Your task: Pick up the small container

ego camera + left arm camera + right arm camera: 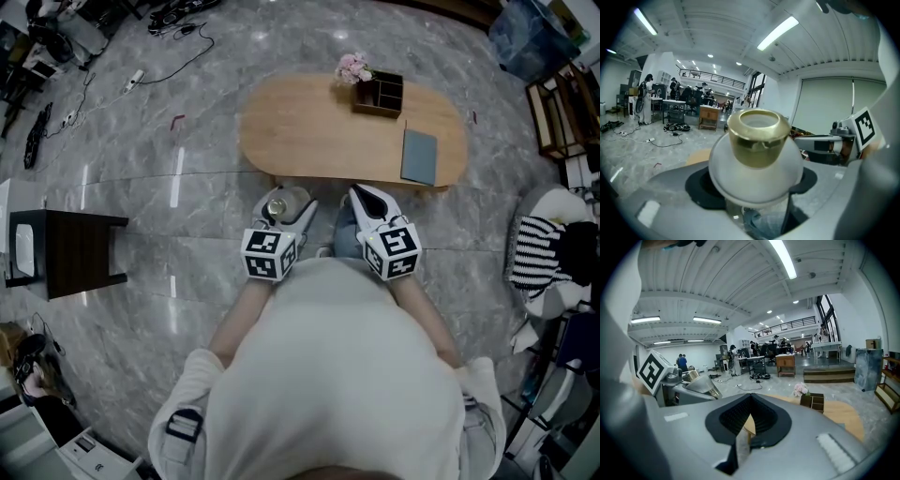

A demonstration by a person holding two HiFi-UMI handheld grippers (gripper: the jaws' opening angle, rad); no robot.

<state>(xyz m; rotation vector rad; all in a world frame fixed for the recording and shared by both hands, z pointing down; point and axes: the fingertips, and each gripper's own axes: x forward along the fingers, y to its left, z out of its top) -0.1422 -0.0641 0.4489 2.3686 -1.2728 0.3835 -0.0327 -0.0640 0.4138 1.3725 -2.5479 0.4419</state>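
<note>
The left hand-held gripper (pixel 291 216) is squeezing the small container (pixel 757 143), a round white jar with a gold top, between its jaws. The right hand-held gripper (pixel 749 422) is holding nothing, and its jaws are pressing together. Both are hanging in the air just beside the near edge of the bench (pixel 309 131). A box (pixel 379 96) with flowers (pixel 352 67) is sitting at the far edge. A grey book (pixel 419 156) is lying near the right end. Bare floor (pixel 187 187) is spreading all round.
</note>
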